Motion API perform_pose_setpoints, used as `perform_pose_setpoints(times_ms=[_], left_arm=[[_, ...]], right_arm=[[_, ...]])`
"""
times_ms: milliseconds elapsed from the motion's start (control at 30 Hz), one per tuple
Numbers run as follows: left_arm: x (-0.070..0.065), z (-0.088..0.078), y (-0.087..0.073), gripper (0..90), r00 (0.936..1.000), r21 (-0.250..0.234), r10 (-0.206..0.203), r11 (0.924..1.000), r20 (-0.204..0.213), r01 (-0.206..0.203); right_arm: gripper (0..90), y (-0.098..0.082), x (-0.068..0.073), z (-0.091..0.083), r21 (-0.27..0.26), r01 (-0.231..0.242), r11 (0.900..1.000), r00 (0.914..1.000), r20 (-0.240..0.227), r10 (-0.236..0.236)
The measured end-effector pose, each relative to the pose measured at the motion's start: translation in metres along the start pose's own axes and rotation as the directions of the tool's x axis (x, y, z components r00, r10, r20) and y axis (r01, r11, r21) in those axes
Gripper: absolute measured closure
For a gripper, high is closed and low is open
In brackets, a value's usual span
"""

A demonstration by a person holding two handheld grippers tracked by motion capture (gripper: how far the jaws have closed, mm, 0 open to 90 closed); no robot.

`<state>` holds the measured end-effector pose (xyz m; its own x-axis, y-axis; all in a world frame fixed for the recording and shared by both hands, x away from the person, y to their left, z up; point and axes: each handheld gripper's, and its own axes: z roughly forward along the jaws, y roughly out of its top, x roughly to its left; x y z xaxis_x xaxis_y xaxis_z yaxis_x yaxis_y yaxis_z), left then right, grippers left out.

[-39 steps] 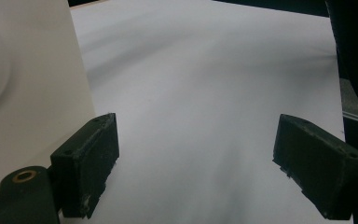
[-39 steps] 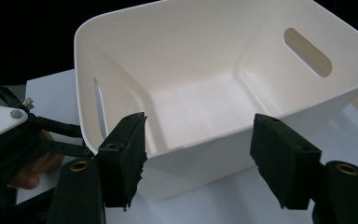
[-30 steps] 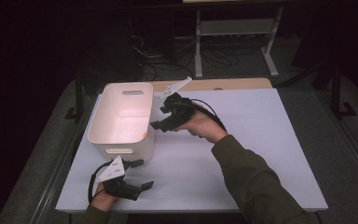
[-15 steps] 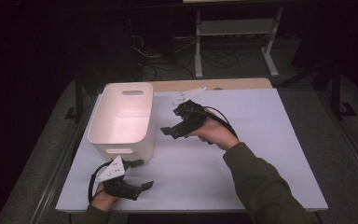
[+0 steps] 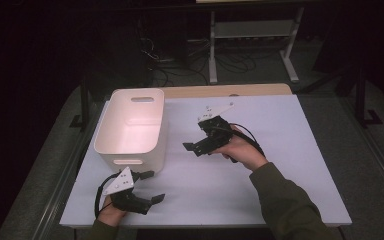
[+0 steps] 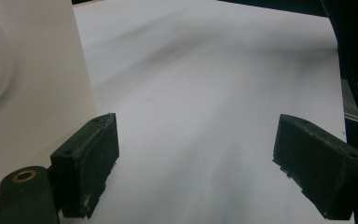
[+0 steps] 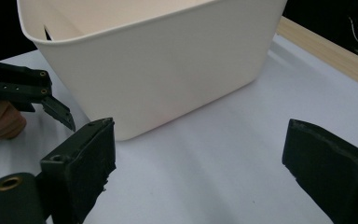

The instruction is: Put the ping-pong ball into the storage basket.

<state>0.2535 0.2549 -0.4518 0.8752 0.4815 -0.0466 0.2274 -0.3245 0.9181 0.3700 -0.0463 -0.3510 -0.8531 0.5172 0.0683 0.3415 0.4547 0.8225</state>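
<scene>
A white plastic bin [image 5: 130,125] with a handle slot stands on the left of the white table [image 5: 280,175]. My right gripper [image 5: 192,139] hovers low over the table's middle, to the right of the bin and pointing at it. Its jaws have just been opening, and they stand wide with nothing between them. In the right gripper view [image 7: 196,154] the bin's side wall [image 7: 168,65] faces me. My left gripper [image 5: 155,186] rests at the front left, just in front of the bin, open and empty. The left gripper view [image 6: 196,154] has the bin wall [image 6: 32,93] at its left.
A wooden strip [image 5: 225,91] runs along the table's far edge. Beyond it, a metal stand [image 5: 250,35] and cables sit on the dark floor. A dark rail [image 5: 65,170] borders the table's left side. Bare tabletop lies to the right of my right hand.
My right gripper has moved away from the bin's right rim, rightward and down toward the table, and its jaws have opened wider. The left gripper has stayed put.
</scene>
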Motion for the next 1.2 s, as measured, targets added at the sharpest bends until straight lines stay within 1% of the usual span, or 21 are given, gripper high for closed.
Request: perform_pose_setpoints(times_ms=[367, 433, 533, 567, 767, 1033, 1133, 1200], left_arm=[[0.0, 0.0, 0.0, 14.1, 1.0, 0.0, 0.001, 1.0, 0.0, -0.001], [0.0, 0.0, 0.0, 14.0, 1.0, 0.001, 0.001, 1.0, -0.001, -0.001], [0.0, 0.0, 0.0, 14.0, 1.0, 0.001, 0.002, 1.0, -0.001, -0.002], [0.0, 0.0, 0.0, 14.1, 1.0, 0.0, 0.002, 1.0, -0.001, -0.002], [0.0, 0.0, 0.0, 14.1, 1.0, 0.0, 0.001, 1.0, -0.001, -0.001], [0.0, 0.0, 0.0, 14.1, 1.0, 0.001, 0.001, 1.0, -0.001, -0.001], [0.0, 0.0, 0.0, 14.0, 1.0, 0.0, 0.001, 1.0, -0.001, -0.001], [0.0, 0.0, 0.0, 14.1, 1.0, 0.001, 0.0, 1.0, -0.001, 0.0]], right_arm=[[5.4, -0.022, -0.003, -0.005, -0.005, -0.022, 1.0, 0.9996, 0.02, 0.022], [3.3, -0.027, -0.004, -0.005, 0.0, -0.03, 1.0, 0.9991, 0.028, 0.03], [1.1, -0.035, -0.005, -0.006, 0.002, -0.027, 1.0, 0.9987, 0.045, 0.027], [0.4, -0.037, -0.005, -0.006, 0.002, -0.032, 0.999, 0.9981, 0.052, 0.032], [0.2, -0.05, -0.007, -0.011, -0.003, -0.043, 0.999, 0.9961, 0.077, 0.043], [0.2, -0.064, -0.009, -0.019, -0.018, -0.065, 0.998, 0.9934, 0.094, 0.066], [0.2, -0.07, -0.009, -0.022, -0.028, -0.067, 0.997, 0.9925, 0.1, 0.07], [0.2, -0.074, -0.009, -0.025, -0.043, -0.071, 0.997, 0.9903, 0.117, 0.076]])
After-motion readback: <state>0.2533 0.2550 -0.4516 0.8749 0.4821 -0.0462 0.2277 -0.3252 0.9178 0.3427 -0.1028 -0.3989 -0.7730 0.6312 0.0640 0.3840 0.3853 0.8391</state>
